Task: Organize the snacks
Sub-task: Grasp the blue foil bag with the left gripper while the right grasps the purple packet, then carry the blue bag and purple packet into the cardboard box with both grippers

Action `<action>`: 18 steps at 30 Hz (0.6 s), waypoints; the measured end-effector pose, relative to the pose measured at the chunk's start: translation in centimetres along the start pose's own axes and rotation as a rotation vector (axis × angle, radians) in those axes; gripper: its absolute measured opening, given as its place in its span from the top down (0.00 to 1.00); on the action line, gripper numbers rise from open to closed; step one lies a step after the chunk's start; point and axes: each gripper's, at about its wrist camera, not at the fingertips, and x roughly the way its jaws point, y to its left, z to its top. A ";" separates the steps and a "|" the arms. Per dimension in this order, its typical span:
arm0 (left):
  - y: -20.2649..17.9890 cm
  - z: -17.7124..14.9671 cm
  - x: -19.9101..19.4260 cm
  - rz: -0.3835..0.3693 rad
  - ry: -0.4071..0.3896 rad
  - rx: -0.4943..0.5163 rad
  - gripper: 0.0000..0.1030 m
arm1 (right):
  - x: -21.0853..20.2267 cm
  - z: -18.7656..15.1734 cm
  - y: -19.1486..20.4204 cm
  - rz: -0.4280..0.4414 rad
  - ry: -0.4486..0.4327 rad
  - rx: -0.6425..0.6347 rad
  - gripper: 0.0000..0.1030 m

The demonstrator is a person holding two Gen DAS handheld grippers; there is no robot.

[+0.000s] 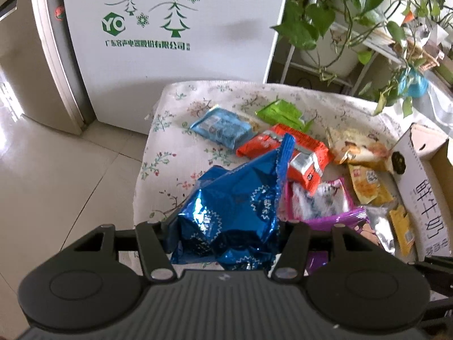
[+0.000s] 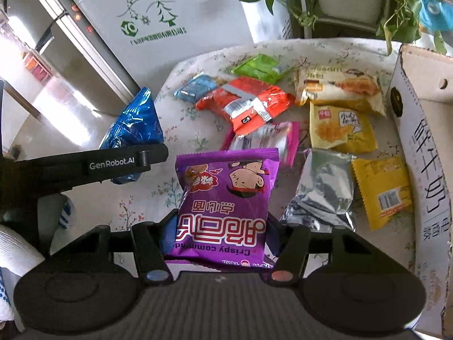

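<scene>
My left gripper pinches the crinkly blue foil snack bag and my right gripper the slick purple plastic crisp packet, both light, puffy and crushable, so I judge a bottom-end hold safest.

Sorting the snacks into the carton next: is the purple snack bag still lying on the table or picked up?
Picked up. The right hand-held gripper is shut on the purple snack bag, holding it clear above the floral tablecloth.

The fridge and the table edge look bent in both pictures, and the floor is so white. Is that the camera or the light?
Both. Left wrist view: the fisheye lens bows the white fridge, and the blue foil bag glints with bright spots. Right wrist view: daylight washes out the floor by glare, and the cardboard box curves at the picture's edge.
</scene>
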 end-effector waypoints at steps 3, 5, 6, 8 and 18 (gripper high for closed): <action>-0.1 0.3 -0.4 -0.001 -0.010 -0.011 0.45 | -0.5 0.1 -0.1 0.010 -0.013 -0.002 0.35; -0.2 0.4 -0.7 -0.004 -0.017 -0.016 0.45 | -0.8 0.1 -0.2 0.018 -0.021 -0.004 0.35; -0.3 0.5 -0.9 -0.006 -0.020 -0.018 0.45 | -0.9 0.2 -0.2 0.022 -0.026 -0.004 0.35; -0.5 0.6 -1.2 -0.014 -0.028 -0.021 0.45 | -1.5 0.4 -0.4 0.029 -0.044 -0.003 0.35; -2.3 1.1 -2.0 -0.047 -0.050 -0.026 0.45 | -3.8 1.4 -1.8 0.012 -0.117 0.041 0.35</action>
